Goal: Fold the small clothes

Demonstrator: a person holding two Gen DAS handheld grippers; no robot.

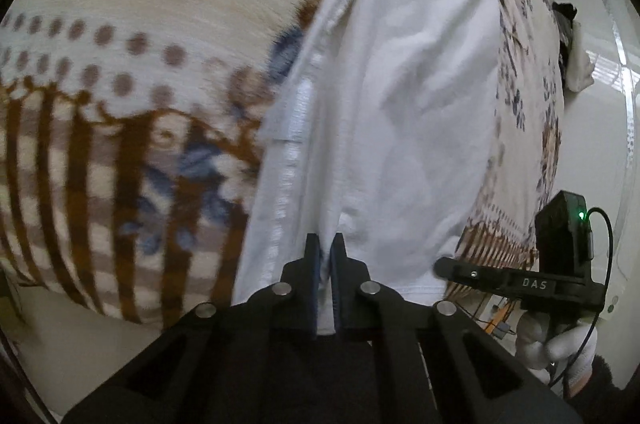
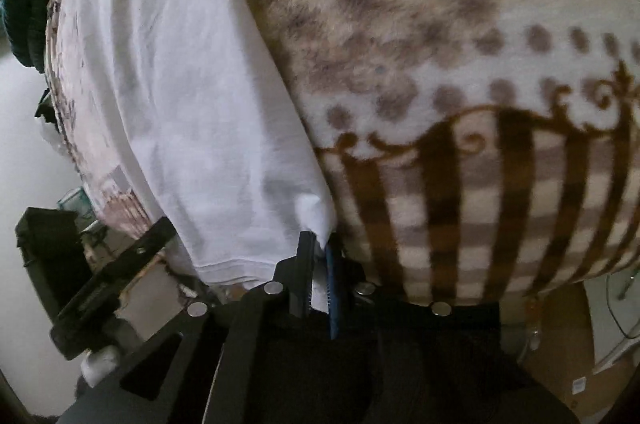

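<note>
A patterned blanket [image 1: 120,72] covers the surface, with a white garment [image 1: 400,84] stretched across it between your two grippers.

Nearest you, your left gripper [image 1: 325,244] has its jaws pressed together on a bunched fold of the white garment's near edge, the cloth running down between the blue pads; your right gripper [image 2: 319,244] likewise pinches a corner of the same garment, white fabric caught between its dark finger and blue pad; in the left wrist view your gloved right hand [image 1: 556,344] grips the other tool's handle at the lower right, beside the garment's hem; beyond the jaws the garment runs away in a long, wrinkled band over the blanket's brown stripes, dots and blue flowers; farther off, at the blanket's far edge, lie dark and white clothes [image 1: 572,44], blurred.
</note>
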